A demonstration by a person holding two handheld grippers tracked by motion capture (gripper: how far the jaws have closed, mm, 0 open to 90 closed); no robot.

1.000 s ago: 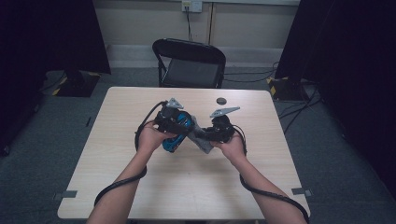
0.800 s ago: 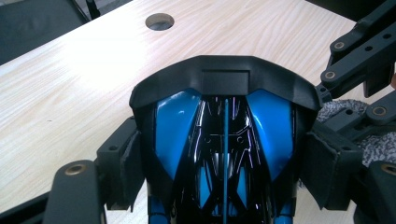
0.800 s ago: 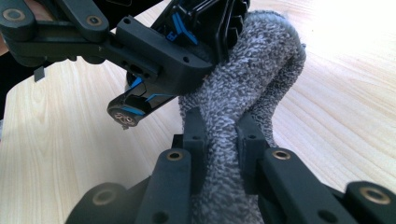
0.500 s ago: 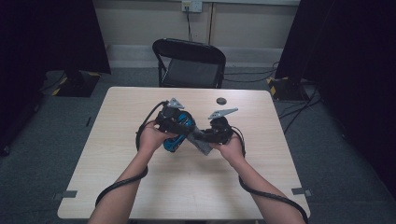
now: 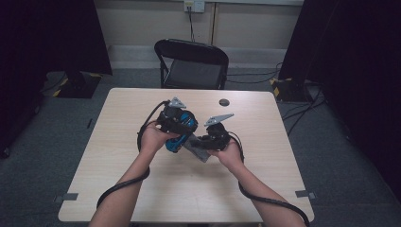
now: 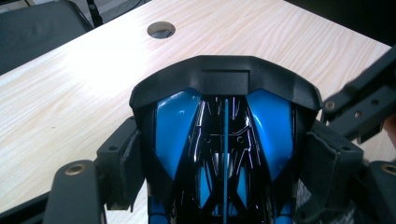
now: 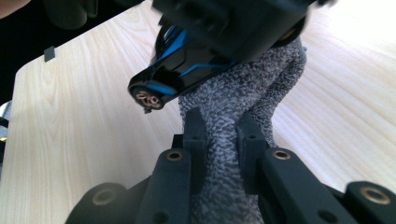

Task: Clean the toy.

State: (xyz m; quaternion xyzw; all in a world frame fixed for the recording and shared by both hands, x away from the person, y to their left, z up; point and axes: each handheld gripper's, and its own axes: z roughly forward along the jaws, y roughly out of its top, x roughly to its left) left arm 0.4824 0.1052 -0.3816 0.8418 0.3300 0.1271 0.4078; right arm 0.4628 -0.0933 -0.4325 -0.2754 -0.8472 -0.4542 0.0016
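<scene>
Barely anything has moved since the earlier frames: both hands hold the same pose above the middle of the table (image 5: 118, 189), the right one shifted only a touch. Left gripper (image 5: 176, 124) is clamped wide on a blue and black toy car (image 6: 224, 154), pads pressing its sides; the car's lower end is cut off at the frame edge. Right gripper (image 5: 210, 142) is pinched tight on a grey cloth (image 7: 243, 116), which touches the car's underside. In the high view the cloth (image 5: 196, 147) is mostly hidden between the grippers. A small dark hole (image 5: 224, 102) sits in the far tabletop.
</scene>
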